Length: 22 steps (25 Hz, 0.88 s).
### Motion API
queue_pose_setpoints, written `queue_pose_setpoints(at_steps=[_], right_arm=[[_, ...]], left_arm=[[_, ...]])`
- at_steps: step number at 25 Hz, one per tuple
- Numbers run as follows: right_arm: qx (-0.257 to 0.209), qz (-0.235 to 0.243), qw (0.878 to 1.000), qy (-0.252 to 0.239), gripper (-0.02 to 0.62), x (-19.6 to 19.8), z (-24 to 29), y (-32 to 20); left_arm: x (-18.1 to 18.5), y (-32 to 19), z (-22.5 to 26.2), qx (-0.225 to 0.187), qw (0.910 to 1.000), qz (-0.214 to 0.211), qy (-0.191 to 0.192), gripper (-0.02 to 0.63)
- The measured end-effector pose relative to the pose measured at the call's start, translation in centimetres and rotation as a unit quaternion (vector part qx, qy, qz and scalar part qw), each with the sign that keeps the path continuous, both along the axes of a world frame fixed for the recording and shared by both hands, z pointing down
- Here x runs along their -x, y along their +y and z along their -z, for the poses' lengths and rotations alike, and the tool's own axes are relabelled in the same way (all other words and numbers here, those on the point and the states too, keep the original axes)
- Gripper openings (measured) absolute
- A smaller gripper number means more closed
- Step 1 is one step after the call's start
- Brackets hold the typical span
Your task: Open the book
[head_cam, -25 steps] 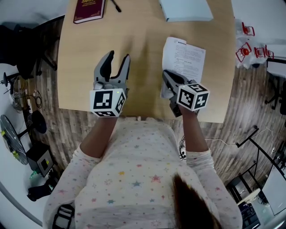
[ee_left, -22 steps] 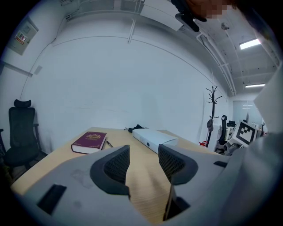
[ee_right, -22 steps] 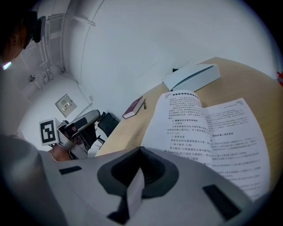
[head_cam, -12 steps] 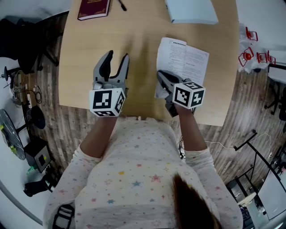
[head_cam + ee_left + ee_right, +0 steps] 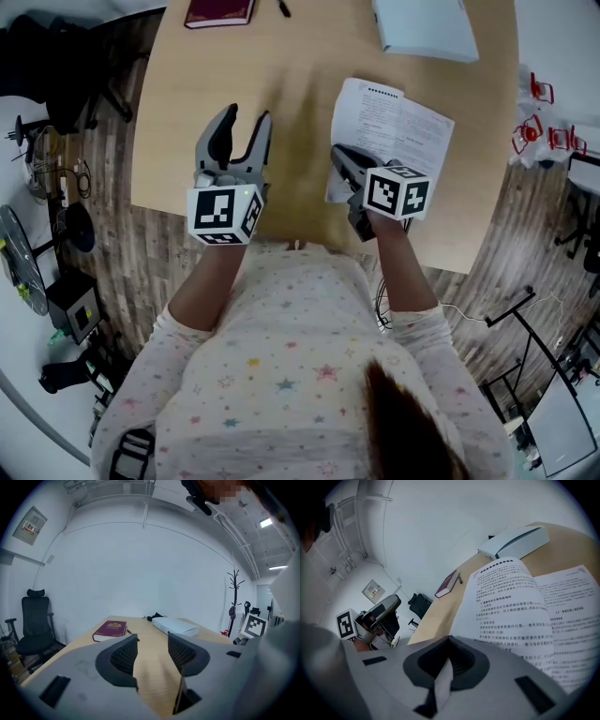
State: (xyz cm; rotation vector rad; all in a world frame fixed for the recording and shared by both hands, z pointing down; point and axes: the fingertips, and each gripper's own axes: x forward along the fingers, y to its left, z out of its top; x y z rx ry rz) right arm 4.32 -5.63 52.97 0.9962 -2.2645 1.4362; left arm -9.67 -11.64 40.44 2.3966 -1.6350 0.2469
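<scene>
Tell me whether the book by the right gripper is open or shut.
Open: the book shows printed pages spread apart, and the right gripper is shut on the edge of its upcurved left page.

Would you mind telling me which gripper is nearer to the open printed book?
Right. The right gripper is clamped on a page of the open book; the left gripper hovers open over bare table to its left.
</scene>
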Motion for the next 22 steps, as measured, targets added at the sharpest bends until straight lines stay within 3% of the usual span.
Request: queue_pose_setpoints(at_steps=[22], right_arm=[[0.04,0.009,0.999,0.012,0.001,5.2,-2.4,-1.9]], left_arm=[[4.4,-1.1,0.2,-0.003,0.9995,0.029,0.007,0.206]])
